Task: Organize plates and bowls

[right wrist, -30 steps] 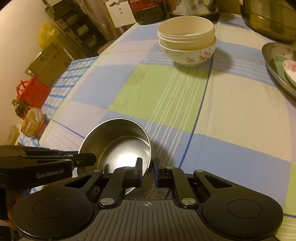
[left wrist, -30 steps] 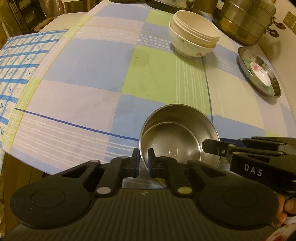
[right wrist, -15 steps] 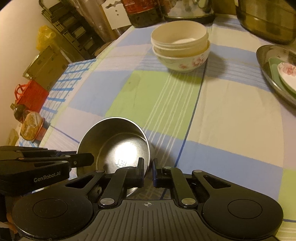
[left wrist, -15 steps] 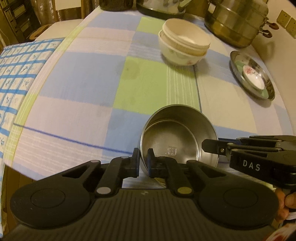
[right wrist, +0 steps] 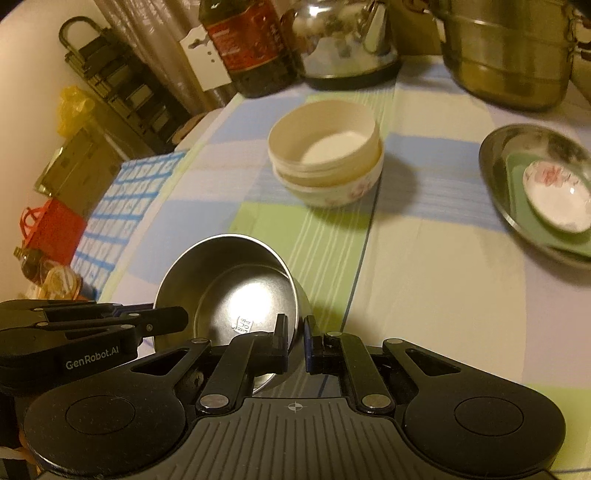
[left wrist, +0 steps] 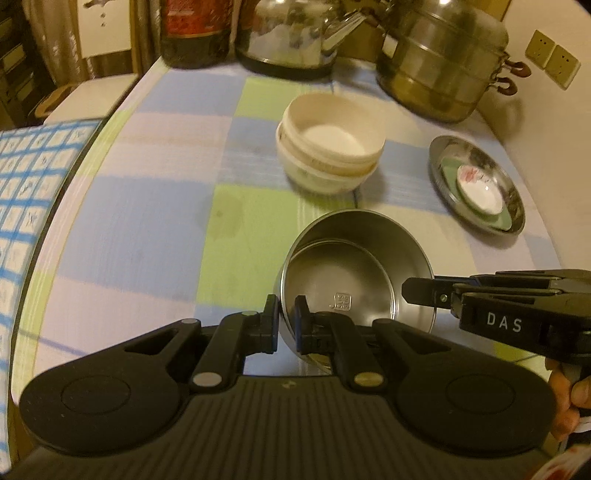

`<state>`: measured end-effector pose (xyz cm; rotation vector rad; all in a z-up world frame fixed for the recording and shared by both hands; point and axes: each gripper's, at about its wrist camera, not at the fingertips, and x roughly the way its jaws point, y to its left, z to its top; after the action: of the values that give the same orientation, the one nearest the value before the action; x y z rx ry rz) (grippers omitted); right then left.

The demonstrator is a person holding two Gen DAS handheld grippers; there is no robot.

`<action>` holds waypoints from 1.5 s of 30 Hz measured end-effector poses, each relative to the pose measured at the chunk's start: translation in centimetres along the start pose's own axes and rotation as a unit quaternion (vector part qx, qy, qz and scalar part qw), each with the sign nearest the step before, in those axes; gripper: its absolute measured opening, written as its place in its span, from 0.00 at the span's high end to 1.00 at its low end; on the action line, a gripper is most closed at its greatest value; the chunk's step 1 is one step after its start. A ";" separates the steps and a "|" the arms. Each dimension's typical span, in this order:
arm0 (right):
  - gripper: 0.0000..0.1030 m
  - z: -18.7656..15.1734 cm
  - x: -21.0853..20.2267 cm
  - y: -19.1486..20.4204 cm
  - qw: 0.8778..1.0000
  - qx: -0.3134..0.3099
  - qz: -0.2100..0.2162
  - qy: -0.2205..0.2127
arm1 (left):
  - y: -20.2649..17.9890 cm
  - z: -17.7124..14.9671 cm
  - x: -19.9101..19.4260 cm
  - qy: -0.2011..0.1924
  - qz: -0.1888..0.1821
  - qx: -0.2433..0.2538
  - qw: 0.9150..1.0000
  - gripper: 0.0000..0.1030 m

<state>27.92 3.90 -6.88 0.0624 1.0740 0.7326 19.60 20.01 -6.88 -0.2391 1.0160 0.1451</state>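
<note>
Steel bowl looks light, rigid, slick and thin-walled, so we've got both grippers, left and right, fingers clamped on opposite rim edges, bowl hanging above counter, stacked bowls at 12 o'clock.

My checked tablecloth carries stacked bowls centre, a steel plate right, kettle and steamer pot far.
</note>
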 end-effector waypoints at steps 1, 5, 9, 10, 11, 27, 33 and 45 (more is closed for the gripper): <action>0.92 0.4 -0.1 -0.1 1.000 0.001 -0.001 -0.002 | -0.1 0.5 0.0 -0.002 -0.001 0.003 1.000 0.93; 0.92 1.9 -0.6 -0.3 1.000 0.007 -0.007 -0.012 | -0.5 2.3 0.1 -0.012 -0.007 0.018 1.000 0.93; 0.92 3.8 -1.2 -0.5 1.000 0.011 -0.009 -0.024 | -0.8 4.3 0.0 -0.024 -0.011 0.031 0.999 0.93; 0.92 4.4 -1.4 -0.5 1.000 0.011 -0.010 -0.027 | -0.8 4.8 0.0 -0.026 -0.012 0.033 0.999 0.93; 0.92 5.0 -1.6 -0.5 0.999 0.012 -0.011 -0.030 | -0.9 5.5 0.0 -0.029 -0.012 0.036 0.999 0.93; 0.92 13.9 -0.5 -2.9 0.997 0.055 -0.020 -0.044 | -1.4 15.1 2.1 -0.066 -0.025 0.064 0.995 0.93; 0.92 15.4 0.8 -4.0 0.997 0.068 -0.026 -0.033 | -1.0 16.7 4.3 -0.048 -0.030 0.054 0.997 0.93; 0.92 15.9 4.1 -5.5 0.995 0.092 -0.033 -0.003 | -0.3 17.6 7.6 -0.021 -0.026 0.049 0.998 0.93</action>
<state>44.80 6.73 -4.22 0.1851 1.1294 0.5717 38.08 24.40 -4.43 -0.1726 0.9710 0.0530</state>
